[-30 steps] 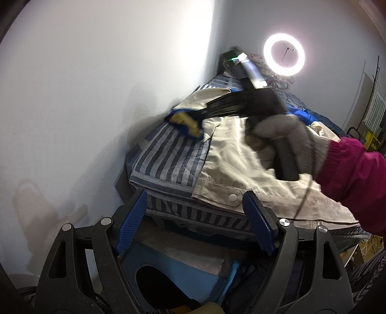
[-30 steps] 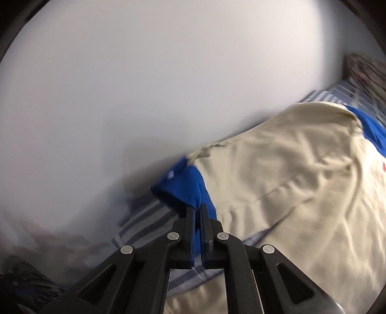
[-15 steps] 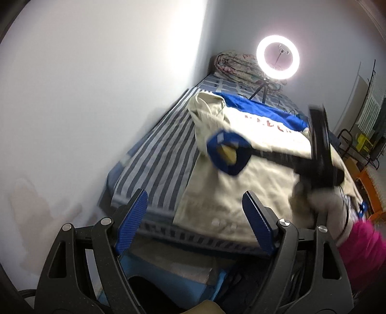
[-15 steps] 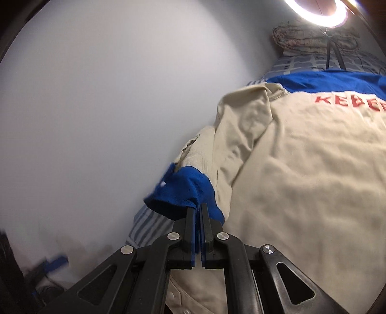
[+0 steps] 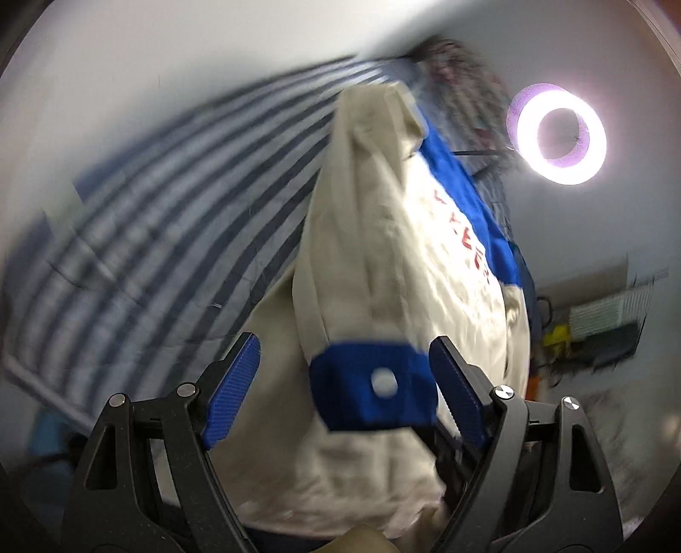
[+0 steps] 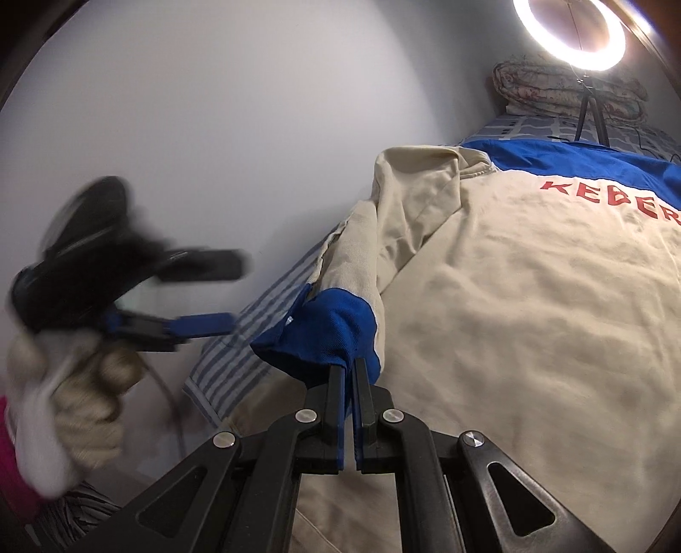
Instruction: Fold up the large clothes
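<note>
My right tool (image 6: 348,374) was pinched tight on the blue cuff (image 6: 327,327) of the big cream jacket (image 6: 532,297). Only my right camera showed that grip up close, and it also showed the red letters (image 6: 613,198) clearly. The jacket lay spread on the striped bed (image 6: 264,306), with its sleeve folded in over the body. My right camera also caught my left hand (image 6: 72,383) in a pale glove, off to the side near the wall.

My left tool (image 5: 344,383) was wide open and held nothing. Its camera was blurry, but I could see the cuff (image 5: 374,383) hanging between its fingers (image 5: 232,391), blocking part of the jacket (image 5: 383,255). I could not tell if the cuff touched them.

A ring light (image 6: 570,29) shone at the far end of the bed, beside a rolled quilt (image 6: 566,91).
</note>
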{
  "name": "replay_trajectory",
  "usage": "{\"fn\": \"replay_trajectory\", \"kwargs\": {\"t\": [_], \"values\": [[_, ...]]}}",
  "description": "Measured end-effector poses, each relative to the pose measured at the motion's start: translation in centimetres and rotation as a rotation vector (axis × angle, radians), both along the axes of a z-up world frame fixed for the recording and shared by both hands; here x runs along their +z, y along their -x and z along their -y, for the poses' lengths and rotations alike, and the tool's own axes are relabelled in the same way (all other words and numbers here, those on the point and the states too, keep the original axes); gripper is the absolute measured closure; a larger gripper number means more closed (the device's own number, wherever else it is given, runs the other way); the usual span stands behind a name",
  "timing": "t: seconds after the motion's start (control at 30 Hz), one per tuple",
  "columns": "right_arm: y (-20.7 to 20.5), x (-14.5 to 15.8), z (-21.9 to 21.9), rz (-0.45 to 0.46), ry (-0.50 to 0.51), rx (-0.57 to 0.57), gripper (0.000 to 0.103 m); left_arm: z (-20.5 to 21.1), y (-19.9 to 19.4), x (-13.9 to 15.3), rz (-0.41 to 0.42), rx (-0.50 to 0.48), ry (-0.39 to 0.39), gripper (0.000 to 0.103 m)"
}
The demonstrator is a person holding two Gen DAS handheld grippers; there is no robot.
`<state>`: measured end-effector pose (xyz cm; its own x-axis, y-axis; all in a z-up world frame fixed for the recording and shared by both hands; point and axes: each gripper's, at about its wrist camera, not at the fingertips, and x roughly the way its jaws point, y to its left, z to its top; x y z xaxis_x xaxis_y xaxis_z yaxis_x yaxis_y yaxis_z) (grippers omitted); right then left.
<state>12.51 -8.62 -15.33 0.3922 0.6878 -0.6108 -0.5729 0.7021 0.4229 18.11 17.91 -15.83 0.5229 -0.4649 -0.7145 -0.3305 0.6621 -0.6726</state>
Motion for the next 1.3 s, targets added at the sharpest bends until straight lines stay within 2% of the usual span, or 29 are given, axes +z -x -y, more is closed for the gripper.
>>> {"fn": "replay_trajectory", "kwargs": {"t": [0.1, 0.3, 0.37, 0.4, 0.43, 0.5, 0.57, 0.6, 0.63, 0.67, 0.7, 0.73, 0.83, 0.97, 1.1, 1.17, 1.2, 1.27, 1.3], "values": [[0.3, -0.1, 0.4, 0.0, 0.003, 0.001, 0.103, 1.1, -1.7, -1.0, -0.046, -0.029, 0.017, 0.019], [0.6, -0.3, 0.1, -0.001, 0.0, 0.02, 0.103, 3.7, -3.4, -0.3, -0.04, -0.094, -0.088, 0.019], [0.8, -0.4, -0.3, -0.002, 0.003, 0.034, 0.103, 3.5, -3.6, -0.6, -0.038, -0.074, -0.099, 0.032], [0.9, -0.4, -0.5, -0.001, 0.005, 0.041, 0.103, 3.1, -3.8, -1.0, -0.047, -0.062, -0.088, 0.053], [1.2, -0.4, -0.8, 0.003, 0.008, 0.052, 0.103, 2.6, -3.7, -1.4, -0.06, -0.05, -0.059, 0.068], [1.5, -0.3, -1.1, 0.013, 0.018, 0.064, 0.103, 1.7, -3.1, -1.5, -0.054, -0.016, -0.041, 0.081], [1.7, -0.2, -1.2, 0.012, 0.006, 0.087, 0.102, 0.7, -2.4, -0.7, -0.027, 0.017, -0.076, 0.084], [1.9, -0.1, -1.2, 0.01, -0.002, 0.101, 0.098, 0.1, -1.9, 0.1, -0.011, 0.033, -0.102, 0.086], [2.1, 0.0, -1.2, 0.013, -0.006, 0.109, 0.095, -0.5, -1.4, 1.1, 0.007, 0.05, -0.136, 0.098], [2.2, 0.2, -1.1, 0.018, -0.006, 0.116, 0.09, -1.1, -0.9, 2.1, 0.023, 0.061, -0.169, 0.098], [2.4, 0.4, -0.9, 0.019, -0.013, 0.121, 0.072, -1.6, -0.3, 3.6, 0.051, 0.071, -0.231, 0.098], [2.6, 0.8, -0.4, 0.025, -0.029, 0.121, 0.065, -1.9, 0.3, 5.3, 0.085, 0.075, -0.306, 0.098], [2.3, 1.4, 0.6, 0.026, -0.037, 0.112, 0.064, -2.0, 1.9, 8.6, 0.175, 0.07, -0.45, 0.098], [0.3, 1.4, 2.0, -0.017, -0.041, 0.064, 0.064, -0.1, 3.4, 9.5, 0.238, 0.008, -0.525, 0.098], [-2.6, 1.5, 3.6, -0.062, -0.051, 0.002, 0.063, 5.4, 5.1, 8.3, 0.28, -0.169, -0.616, 0.098], [-4.3, 1.5, 4.5, -0.088, -0.054, -0.029, 0.063, 9.0, 6.4, 7.3, 0.299, -0.294, -0.659, 0.098], [-4.9, 1.6, 5.0, -0.094, -0.051, -0.048, 0.062, 10.5, 6.8, 6.7, 0.301, -0.351, -0.661, 0.098], [-6.6, 1.3, 6.4, -0.113, -0.045, -0.1, 0.062, 13.2, 7.4, 4.7, 0.257, -0.491, -0.608, 0.096], [-7.4, 1.2, 6.9, -0.125, -0.044, -0.122, 0.062, 13.9, 7.4, 4.1, 0.241, -0.517, -0.591, 0.092]]}}
